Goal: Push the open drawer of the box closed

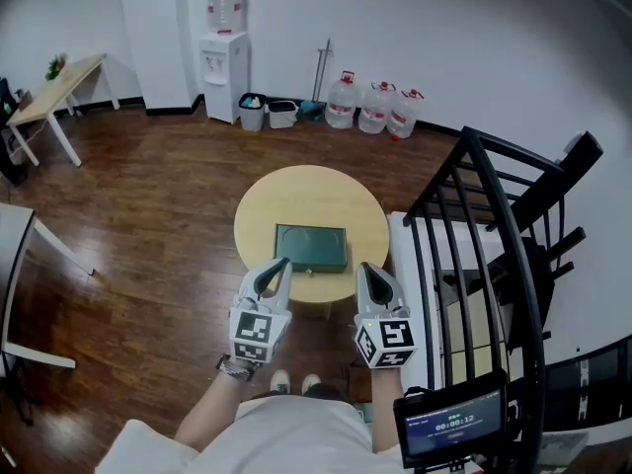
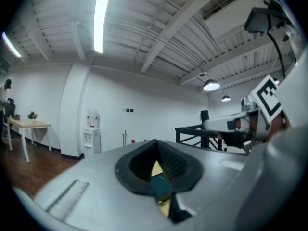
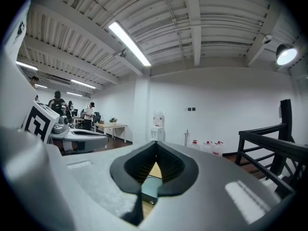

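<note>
Currently the flat dark green box (image 1: 311,247) lies centred on the round pale wooden tabletop (image 1: 257,215). The left gripper (image 1: 282,265) and right gripper (image 1: 365,268) hover at its near side, fingers pressed together, empty. A lopsided shove could probably skid the whole box rather than shutting its drawer.

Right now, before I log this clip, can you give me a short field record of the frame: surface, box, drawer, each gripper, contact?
surface: round wooden table
box: dark green box, flat on the table, toward its near side
drawer: cannot tell from these views whether it is open
left gripper: jaws together, empty, by the box's near left corner
right gripper: jaws together, empty, just right of the box's near right corner
contact: none visible; both grippers seem to be held short of the box
background: water dispenser at the far wall
</note>
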The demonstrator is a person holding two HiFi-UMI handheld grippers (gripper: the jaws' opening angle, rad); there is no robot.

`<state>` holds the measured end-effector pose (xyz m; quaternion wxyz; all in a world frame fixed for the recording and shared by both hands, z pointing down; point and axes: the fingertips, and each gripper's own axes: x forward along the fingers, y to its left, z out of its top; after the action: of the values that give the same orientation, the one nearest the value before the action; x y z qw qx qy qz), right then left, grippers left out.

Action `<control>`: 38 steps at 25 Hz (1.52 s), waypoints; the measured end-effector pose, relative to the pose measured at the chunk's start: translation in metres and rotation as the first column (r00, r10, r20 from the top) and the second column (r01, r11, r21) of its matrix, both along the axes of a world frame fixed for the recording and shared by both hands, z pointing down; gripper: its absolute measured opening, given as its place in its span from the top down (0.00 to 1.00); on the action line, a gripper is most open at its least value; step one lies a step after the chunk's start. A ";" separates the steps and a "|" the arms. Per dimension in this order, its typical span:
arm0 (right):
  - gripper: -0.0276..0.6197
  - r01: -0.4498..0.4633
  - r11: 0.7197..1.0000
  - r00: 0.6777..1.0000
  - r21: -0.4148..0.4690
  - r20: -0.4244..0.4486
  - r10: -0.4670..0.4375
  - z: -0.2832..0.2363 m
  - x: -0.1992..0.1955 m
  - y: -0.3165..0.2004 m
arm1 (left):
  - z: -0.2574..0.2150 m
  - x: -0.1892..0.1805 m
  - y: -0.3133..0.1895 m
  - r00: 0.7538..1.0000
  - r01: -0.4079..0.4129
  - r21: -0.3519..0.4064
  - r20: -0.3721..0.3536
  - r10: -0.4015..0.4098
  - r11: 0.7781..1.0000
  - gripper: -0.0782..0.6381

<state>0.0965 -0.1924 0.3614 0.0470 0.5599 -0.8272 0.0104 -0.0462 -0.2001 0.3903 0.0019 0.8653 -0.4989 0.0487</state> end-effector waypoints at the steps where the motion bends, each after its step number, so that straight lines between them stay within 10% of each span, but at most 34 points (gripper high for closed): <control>1: 0.95 -0.004 1.000 1.000 -0.004 -0.001 0.004 0.000 0.001 0.003 | 0.000 -0.002 0.001 1.000 0.003 -0.004 -0.006 -0.003 1.000 0.88; 14: 0.95 -0.014 1.000 0.999 0.011 0.032 0.014 -0.017 0.019 0.065 | 0.004 0.001 0.053 0.999 0.027 -0.013 0.029 -0.026 1.000 0.88; 38: 0.95 -0.032 0.999 0.993 0.028 0.111 0.029 -0.028 0.073 0.318 | -0.004 0.050 0.306 1.000 0.004 0.057 0.030 -0.006 0.998 0.88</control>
<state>0.1700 0.1261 0.3330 -0.0073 0.5717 -0.8199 0.0298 0.0034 0.1057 0.3861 -0.0299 0.8629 -0.5022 0.0475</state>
